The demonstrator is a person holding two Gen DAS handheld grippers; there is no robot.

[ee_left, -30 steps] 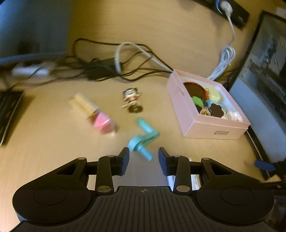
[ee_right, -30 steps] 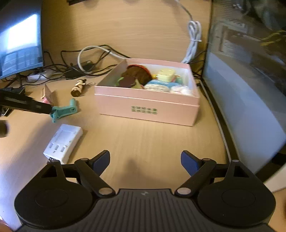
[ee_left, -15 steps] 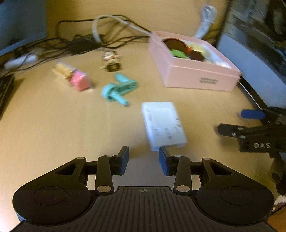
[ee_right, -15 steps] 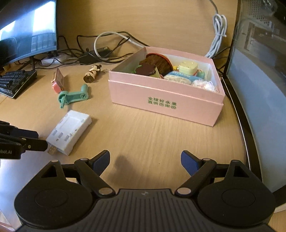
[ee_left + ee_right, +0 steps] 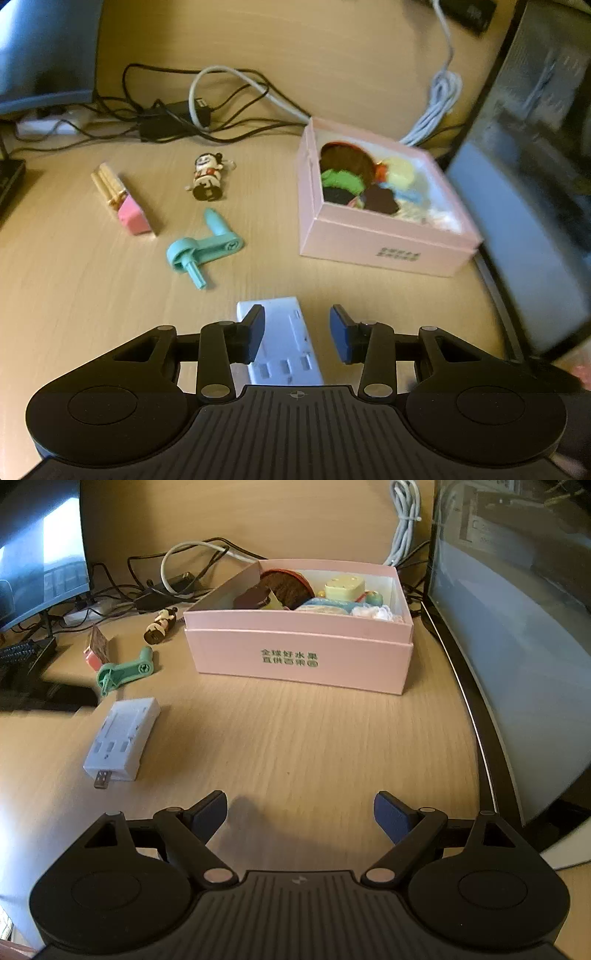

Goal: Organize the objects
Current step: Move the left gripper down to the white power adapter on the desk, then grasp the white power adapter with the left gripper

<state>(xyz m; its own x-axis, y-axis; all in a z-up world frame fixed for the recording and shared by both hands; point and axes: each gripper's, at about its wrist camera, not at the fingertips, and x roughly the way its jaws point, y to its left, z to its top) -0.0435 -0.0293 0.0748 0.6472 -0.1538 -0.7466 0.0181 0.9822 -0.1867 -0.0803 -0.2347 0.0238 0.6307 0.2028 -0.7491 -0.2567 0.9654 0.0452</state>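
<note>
A white USB hub [image 5: 282, 343] lies flat on the desk, also in the right wrist view [image 5: 122, 736]. My left gripper [image 5: 296, 330] is open and hangs over it, fingers astride its near half; I cannot tell if they touch. A teal crank handle [image 5: 201, 253], a small figurine [image 5: 207, 176] and a pink-and-tan block [image 5: 123, 201] lie beyond it. A pink box [image 5: 376, 236] holds several small toys at right. My right gripper [image 5: 301, 814] is open and empty over bare desk, in front of the pink box [image 5: 299, 653].
Tangled cables and a power adapter [image 5: 173, 118] run along the back of the desk. A monitor [image 5: 44, 554] and keyboard [image 5: 22, 653] stand at left. A dark computer case [image 5: 517, 627] walls off the right side.
My left gripper has moved forward over the white USB hub, which now lies between its fingers, and its jaws have opened wider. The right gripper has stayed open and shifted only slightly.
</note>
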